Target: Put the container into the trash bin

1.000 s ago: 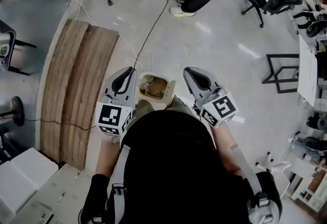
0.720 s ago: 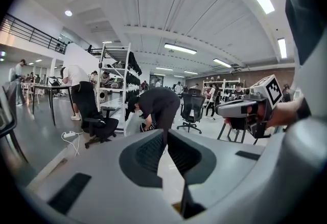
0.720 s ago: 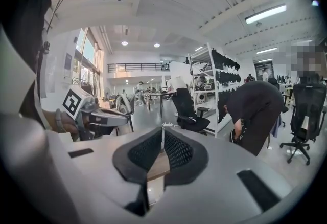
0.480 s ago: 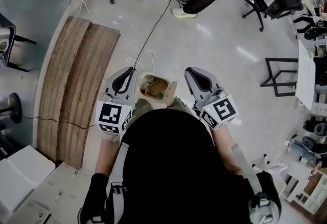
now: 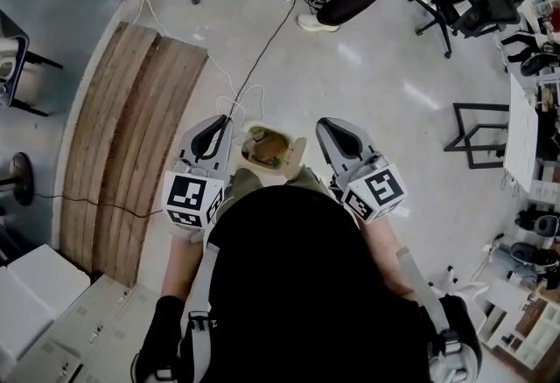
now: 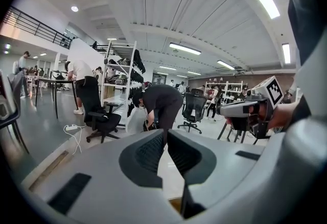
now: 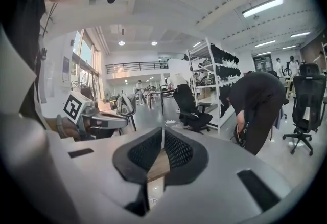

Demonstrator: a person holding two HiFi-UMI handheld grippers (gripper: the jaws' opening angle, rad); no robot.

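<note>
Wooden boards (image 5: 131,136) lie left of the trash bin (image 5: 297,151). The left gripper (image 5: 226,119) and right gripper (image 5: 322,121) flank the bin, pointing forward and slightly down, jaws pressed together and empty. The brownish container (image 5: 267,148) lies inside the bin; I cannot tell its long axis.

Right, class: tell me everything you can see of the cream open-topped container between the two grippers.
The cream, open-topped container looks like thin plastic or card, squarish with rounded corners. Brownish scraps and a green bit lie inside. It sits upright above the floor, beside the left gripper, apart from the right gripper. What holds it is unclear.
</note>
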